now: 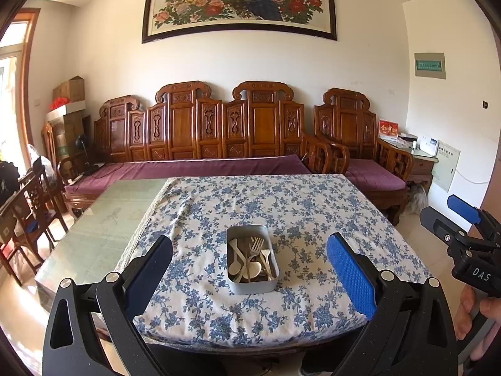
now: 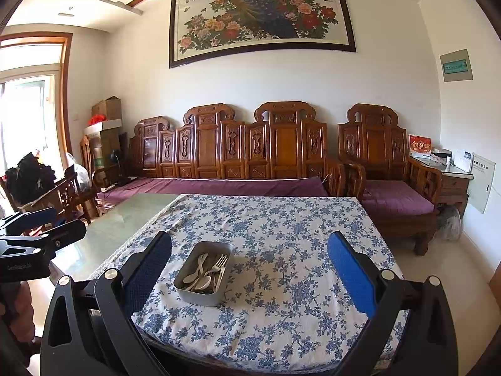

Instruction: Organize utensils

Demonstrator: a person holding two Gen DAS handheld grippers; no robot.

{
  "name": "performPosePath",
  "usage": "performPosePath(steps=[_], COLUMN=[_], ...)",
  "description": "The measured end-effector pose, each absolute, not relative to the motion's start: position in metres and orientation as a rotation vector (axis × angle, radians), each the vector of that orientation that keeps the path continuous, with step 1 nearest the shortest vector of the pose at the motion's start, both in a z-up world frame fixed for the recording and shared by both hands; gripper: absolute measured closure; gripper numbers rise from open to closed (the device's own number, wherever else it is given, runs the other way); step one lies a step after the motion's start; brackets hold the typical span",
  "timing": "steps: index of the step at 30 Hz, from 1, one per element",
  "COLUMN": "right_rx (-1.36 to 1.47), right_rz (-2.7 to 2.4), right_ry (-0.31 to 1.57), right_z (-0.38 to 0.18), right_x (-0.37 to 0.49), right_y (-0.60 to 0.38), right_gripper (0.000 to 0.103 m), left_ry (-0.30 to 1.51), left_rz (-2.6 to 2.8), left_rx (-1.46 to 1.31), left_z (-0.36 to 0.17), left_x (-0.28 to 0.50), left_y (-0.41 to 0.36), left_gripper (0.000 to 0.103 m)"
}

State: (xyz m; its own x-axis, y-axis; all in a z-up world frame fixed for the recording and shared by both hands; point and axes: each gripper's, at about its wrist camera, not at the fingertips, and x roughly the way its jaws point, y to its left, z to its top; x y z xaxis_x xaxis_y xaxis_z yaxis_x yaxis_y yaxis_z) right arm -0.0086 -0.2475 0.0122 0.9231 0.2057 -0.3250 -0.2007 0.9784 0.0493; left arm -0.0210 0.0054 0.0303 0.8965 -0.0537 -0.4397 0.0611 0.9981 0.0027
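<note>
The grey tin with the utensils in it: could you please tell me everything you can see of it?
The grey tin is a rectangular, open-topped container with rounded corners and matte walls that look like metal. It stands upright on the blue-flowered tablecloth, near the table's front edge, with no lid in sight. Inside lie loosely piled pale spoons and a metal fork, tines pointing away from the cameras. The left gripper and right gripper are both open and hover short of it; nothing but cloth and utensils touches it.
</note>
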Motion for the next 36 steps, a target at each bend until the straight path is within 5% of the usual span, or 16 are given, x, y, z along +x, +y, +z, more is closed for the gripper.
performPosePath(steps=[36], right_rx=[0.014], right_rz=[0.213], right_ry=[0.313], right_z=[0.0203], right_x=[-0.0158], right_y=[-0.2408], right_gripper=[0.003], left_ry=[0.446], left_rz=[-0.051], left_rx=[0.017], left_z=[0.0284], left_x=[-0.0243], left_y=[0.0051], left_gripper=[0.008])
